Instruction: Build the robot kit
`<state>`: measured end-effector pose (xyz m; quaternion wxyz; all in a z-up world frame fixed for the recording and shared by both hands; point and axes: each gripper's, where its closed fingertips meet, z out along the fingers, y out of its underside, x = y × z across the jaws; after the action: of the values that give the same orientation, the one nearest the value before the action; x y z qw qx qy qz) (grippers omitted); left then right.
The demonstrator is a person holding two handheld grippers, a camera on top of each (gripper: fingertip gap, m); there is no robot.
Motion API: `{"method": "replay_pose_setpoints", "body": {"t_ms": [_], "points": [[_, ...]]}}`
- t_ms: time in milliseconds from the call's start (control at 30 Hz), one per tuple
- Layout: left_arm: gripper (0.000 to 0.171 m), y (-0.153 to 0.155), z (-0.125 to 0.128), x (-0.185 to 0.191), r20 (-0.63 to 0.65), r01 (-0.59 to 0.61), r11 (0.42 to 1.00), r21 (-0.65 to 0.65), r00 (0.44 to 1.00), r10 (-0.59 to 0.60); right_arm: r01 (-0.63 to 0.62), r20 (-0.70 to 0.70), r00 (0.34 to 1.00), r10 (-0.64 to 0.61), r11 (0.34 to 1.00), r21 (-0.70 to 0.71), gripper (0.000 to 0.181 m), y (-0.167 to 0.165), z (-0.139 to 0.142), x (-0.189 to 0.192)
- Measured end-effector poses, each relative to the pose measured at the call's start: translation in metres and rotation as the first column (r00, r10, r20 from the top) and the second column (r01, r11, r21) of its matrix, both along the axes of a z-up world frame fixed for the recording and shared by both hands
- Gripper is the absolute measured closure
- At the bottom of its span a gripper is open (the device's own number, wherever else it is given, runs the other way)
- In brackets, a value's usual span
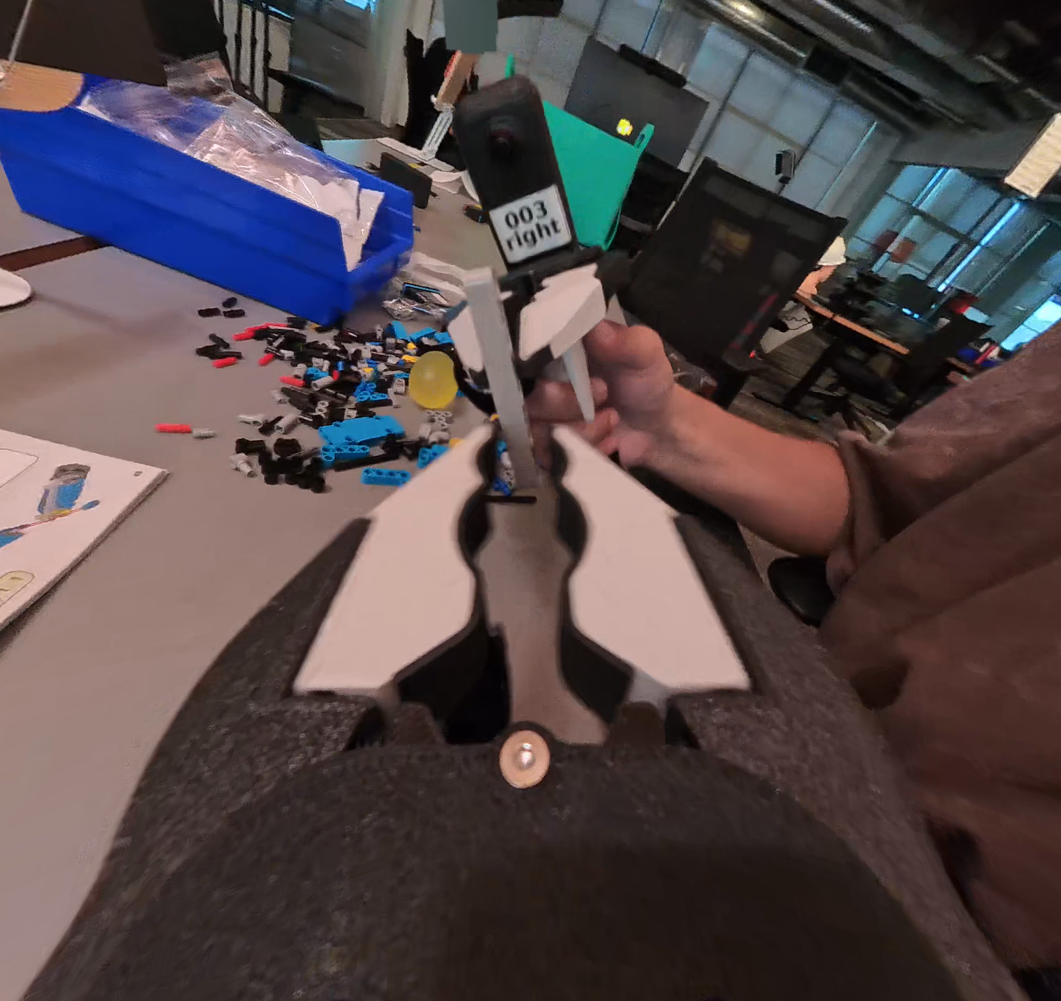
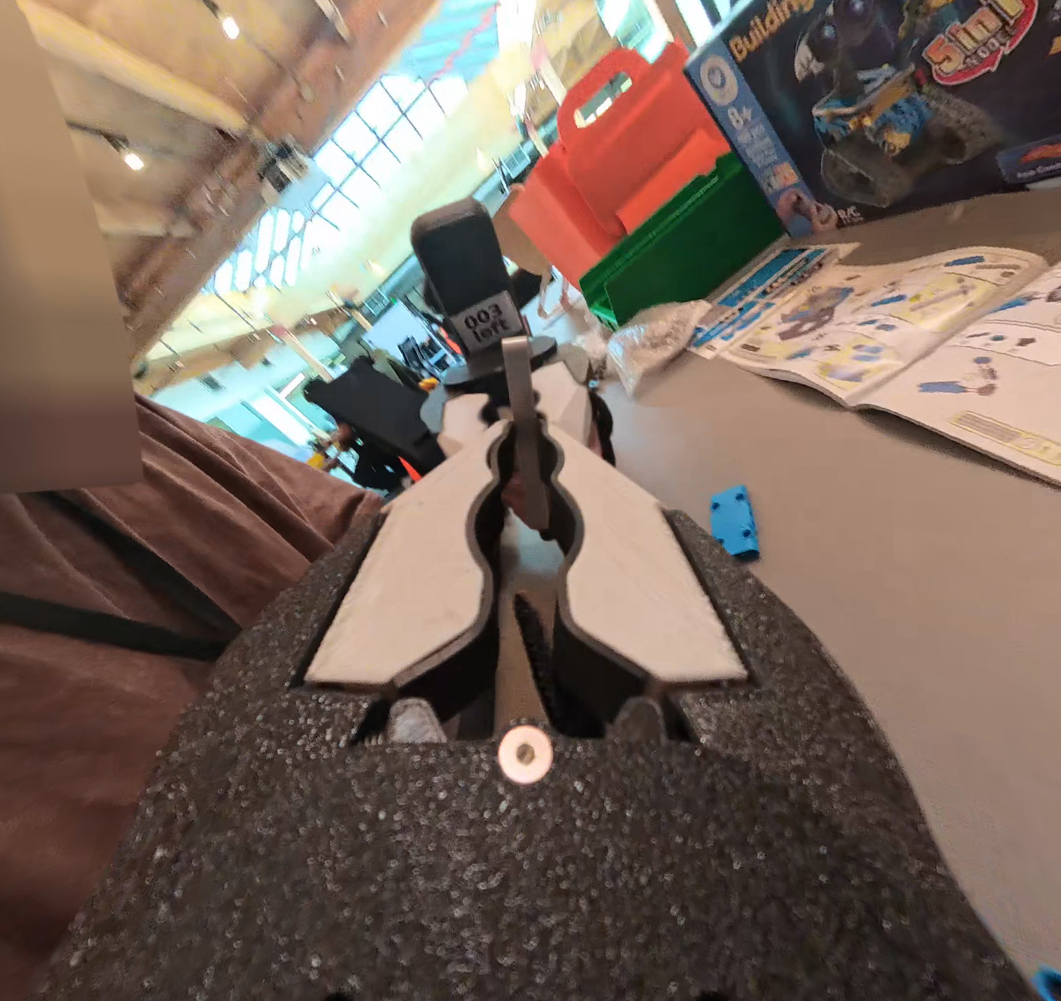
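Right tongs (image 2: 525, 437) sat clenched on a flat grey bar (image 2: 528, 457) that ran forward from their tips to the left tongs (image 1: 522, 445). The bar's end lay between the left fingers, and whether those pressed it I cannot tell. Ahead and left of the left tongs lay loose building pieces (image 1: 344, 388) and a yellow ball (image 1: 433, 379), while just right of the right tongs lay a blue piece (image 2: 735, 520).
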<state>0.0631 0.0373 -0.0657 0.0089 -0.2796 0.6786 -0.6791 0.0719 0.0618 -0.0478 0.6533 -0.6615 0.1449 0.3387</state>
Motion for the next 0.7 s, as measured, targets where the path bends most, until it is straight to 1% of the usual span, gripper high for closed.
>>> {"method": "replay_pose_setpoints", "body": {"t_ms": [33,67,100,133,167,200,233,267,300,333,367,400,433,467,533,567,600,633,667,700], "points": [[0.164,-0.001,-0.003,0.003,-0.011,-0.015,1.000,0.001,1.000,0.015,0.002,-0.010,1.000,-0.001,1.000,0.022,0.173,-0.002,0.000,-0.002],[0.164,-0.002,-0.007,0.003,-0.028,-0.006,1.000,0.010,1.000,0.007,0.026,0.003,1.000,-0.026,1.000,0.003,0.173,-0.006,-0.004,0.001],[0.164,-0.001,-0.010,0.003,-0.038,0.001,1.000,0.022,0.999,-0.001,0.054,0.046,0.998,-0.053,0.998,-0.031,0.172,-0.014,-0.008,0.005],[0.164,0.002,-0.013,0.004,-0.037,-0.006,0.999,0.037,0.999,0.007,0.117,0.099,0.989,-0.110,0.991,-0.068,0.159,-0.028,-0.009,0.017],[0.164,0.006,-0.015,0.007,-0.034,-0.026,0.998,0.054,0.999,0.027,0.210,0.168,0.967,-0.190,0.971,-0.116,0.155,-0.049,-0.011,0.036],[0.164,0.010,-0.016,0.010,-0.032,-0.046,0.996,0.071,0.998,0.048,0.340,0.282,0.919,-0.276,0.916,-0.211,0.154,-0.076,-0.022,0.061],[0.164,0.014,-0.017,0.013,-0.031,-0.065,0.994,0.084,0.997,0.068,0.488,0.434,0.838,-0.331,0.810,-0.323,0.150,-0.109,-0.040,0.088],[0.164,0.017,-0.018,0.015,-0.029,-0.083,0.992,0.093,0.996,0.086,0.599,0.554,0.761,-0.339,0.694,-0.399,0.149,-0.143,-0.055,0.108],[0.164,0.019,-0.019,0.017,-0.029,-0.095,0.991,0.099,0.995,0.098,0.653,0.610,0.723,-0.325,0.611,-0.448,0.145,-0.168,-0.066,0.118],[0.164,0.020,-0.019,0.018,-0.031,-0.100,0.990,0.103,0.994,0.104,0.664,0.618,0.722,-0.311,0.565,-0.491,0.136,-0.184,-0.077,0.120],[0.164,0.020,-0.020,0.018,-0.031,-0.104,0.989,0.107,0.994,0.108,0.658,0.604,0.735,-0.309,0.540,-0.525,0.125,-0.191,-0.088,0.118],[0.164,0.020,-0.020,0.019,-0.030,-0.105,0.988,0.112,0.994,0.109,0.653,0.592,0.745,-0.307,0.518,-0.553,0.117,-0.195,-0.099,0.117],[0.164,0.019,-0.022,0.018,-0.029,-0.103,0.987,0.119,0.994,0.108,0.668,0.603,0.736,-0.307,0.477,-0.571,0.112,-0.199,-0.111,0.118],[0.164,0.018,-0.024,0.018,-0.030,-0.103,0.986,0.128,0.994,0.107,0.698,0.635,0.710,-0.305,0.428,-0.574,0.107,-0.203,-0.121,0.122],[0.164,0.016,-0.028,0.018,-0.037,-0.096,0.985,0.141,0.994,0.102,0.747,0.691,0.661,-0.292,0.342,-0.570,0.109,-0.211,-0.136,0.130],[0.164,0.015,-0.030,0.018,-0.040,-0.093,0.985,0.143,0.994,0.100,0.742,0.688,0.668,-0.284,0.333,-0.582,0.108,-0.210,-0.144,0.131],[0.164,0.015,-0.030,0.018,-0.042,-0.090,0.985,0.145,0.994,0.097,0.724,0.668,0.687,-0.287,0.349,-0.595,0.112,-0.205,-0.149,0.129],[0.164,0.014,-0.031,0.018,-0.041,-0.090,0.985,0.148,0.994,0.097,0.691,0.633,0.720,-0.285,0.383,-0.614,0.128,-0.199,-0.151,0.123],[0.164,0.014,-0.032,0.018,-0.039,-0.091,0.984,0.151,0.994,0.098,0.698,0.635,0.714,-0.296,0.380,-0.607,0.129,-0.198,-0.149,0.124],[0.164,0.015,-0.032,0.018,-0.037,-0.093,0.983,0.155,0.994,0.100,0.728,0.668,0.683,-0.297,0.361,-0.583,0.130,-0.201,-0.143,0.126]]}}
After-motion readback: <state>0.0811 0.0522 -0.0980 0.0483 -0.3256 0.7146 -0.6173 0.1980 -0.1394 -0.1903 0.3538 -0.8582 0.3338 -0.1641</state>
